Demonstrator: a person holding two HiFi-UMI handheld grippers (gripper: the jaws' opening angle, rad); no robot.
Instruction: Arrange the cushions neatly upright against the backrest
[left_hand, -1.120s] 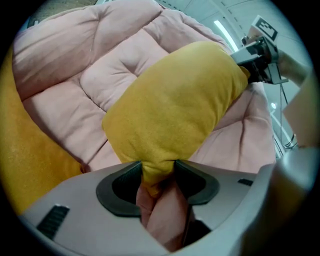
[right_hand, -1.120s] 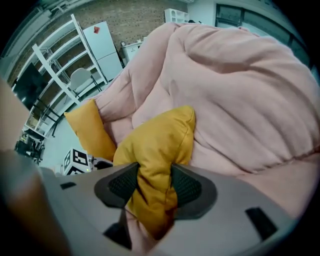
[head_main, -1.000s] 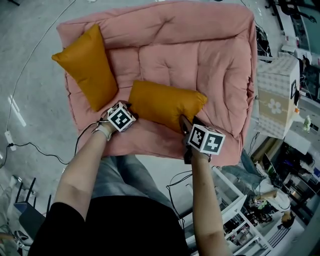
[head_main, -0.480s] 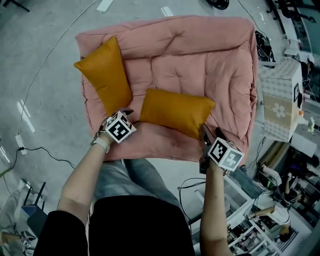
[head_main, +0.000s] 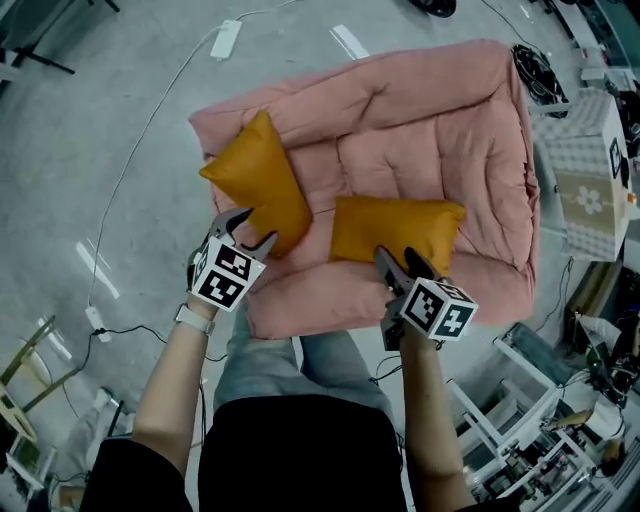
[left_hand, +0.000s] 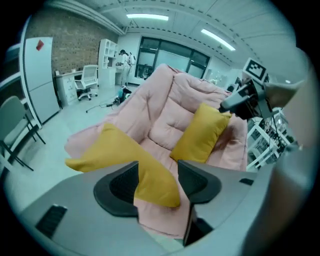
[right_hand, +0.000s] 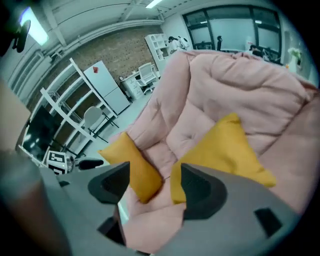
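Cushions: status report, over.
Left gripper, right gripper open, jaws just opened wider, gripping nothing. Left cushion leans on armrest, right cushion flat on seat; neither at backrest. Nothing in the way.

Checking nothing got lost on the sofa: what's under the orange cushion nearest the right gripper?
That orange cushion rests on the seat of the pink sofa; only pink quilting shows round its edges. Anything directly beneath it is covered.

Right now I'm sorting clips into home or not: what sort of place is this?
Most likely a lab or open office, not a home: the pink sofa stands on a bare concrete floor with a power strip on it, and an office chair and white racks stand nearby.
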